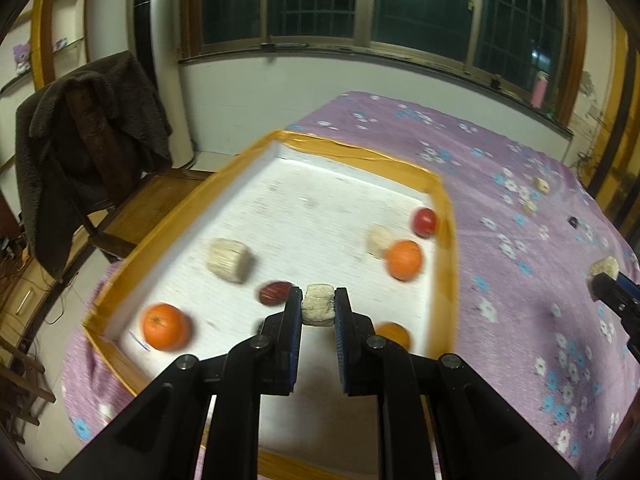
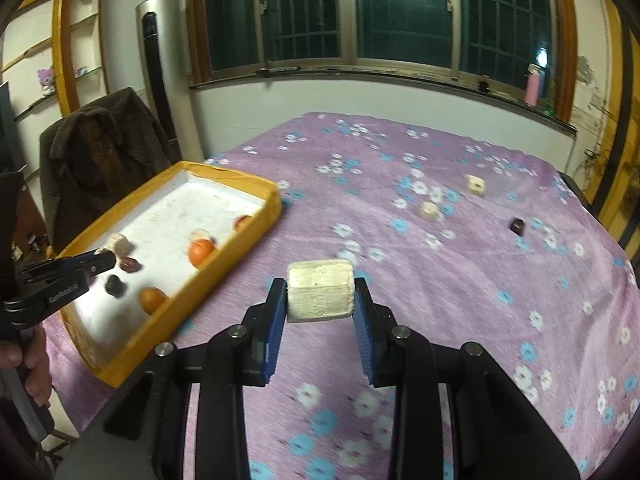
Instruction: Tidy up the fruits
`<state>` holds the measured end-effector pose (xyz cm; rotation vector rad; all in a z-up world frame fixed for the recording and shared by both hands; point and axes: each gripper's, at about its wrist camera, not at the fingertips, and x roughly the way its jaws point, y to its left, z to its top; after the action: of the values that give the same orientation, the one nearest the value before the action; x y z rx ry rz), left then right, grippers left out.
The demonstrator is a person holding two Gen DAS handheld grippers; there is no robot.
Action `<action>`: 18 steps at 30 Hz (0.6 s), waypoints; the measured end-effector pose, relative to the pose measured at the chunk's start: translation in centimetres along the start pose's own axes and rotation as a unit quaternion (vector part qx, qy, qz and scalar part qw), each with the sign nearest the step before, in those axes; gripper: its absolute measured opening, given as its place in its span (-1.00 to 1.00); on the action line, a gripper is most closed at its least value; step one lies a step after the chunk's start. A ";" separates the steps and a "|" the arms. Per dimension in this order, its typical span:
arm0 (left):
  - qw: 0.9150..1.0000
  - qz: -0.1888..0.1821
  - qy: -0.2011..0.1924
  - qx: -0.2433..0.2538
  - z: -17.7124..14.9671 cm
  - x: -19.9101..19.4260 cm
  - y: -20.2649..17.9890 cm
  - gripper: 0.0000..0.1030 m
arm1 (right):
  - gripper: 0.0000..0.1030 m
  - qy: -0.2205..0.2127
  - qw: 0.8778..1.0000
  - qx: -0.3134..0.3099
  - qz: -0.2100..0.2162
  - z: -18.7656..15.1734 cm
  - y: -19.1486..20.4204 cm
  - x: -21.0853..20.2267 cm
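Here we pinch a small pale fibrous chunk (image 1: 318, 305) in our left gripper (image 1: 317, 308) over the yellow-rimmed white tray (image 1: 447, 240), while our right gripper (image 2: 320, 300) clamps a larger cream cylindrical block (image 2: 320, 295).

A lived-in room of a home, seen at night. A table is covered with a purple cloth (image 2: 420, 248) printed with small white and blue flowers. Beside it stands a wooden chair (image 1: 132, 200) with a dark fleece jacket (image 1: 84, 128) draped over its back. A tall floor-standing air conditioner (image 1: 160, 60) is against the white wall, next to wide wood-framed windows (image 2: 400, 16) with bars, black outside. Wall shelves on the left hold a small purple plush toy (image 2: 47, 79). A pink bottle (image 2: 534, 88) stands on the windowsill.
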<state>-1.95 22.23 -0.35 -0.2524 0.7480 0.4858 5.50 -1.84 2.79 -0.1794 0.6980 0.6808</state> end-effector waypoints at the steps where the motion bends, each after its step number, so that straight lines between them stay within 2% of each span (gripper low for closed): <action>1: 1.000 0.003 -0.002 -0.003 0.4 0.1 0.5 -0.74 | -0.33 -0.001 1.000 -0.005 0.007 0.5 0.7 0.3; 10: 1.000 0.027 0.000 0.004 4.4 2.6 2.5 -0.74 | -0.33 0.000 0.997 -0.031 0.065 5.1 5.7 5.3; 18: 0.998 0.045 0.035 -0.013 7.3 7.3 3.2 -0.73 | -0.33 0.040 0.994 -0.036 0.092 7.5 8.8 12.8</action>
<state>5.35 30.20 -0.44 -0.2623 0.8232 0.5741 11.14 14.38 0.86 -0.2118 0.7743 0.8803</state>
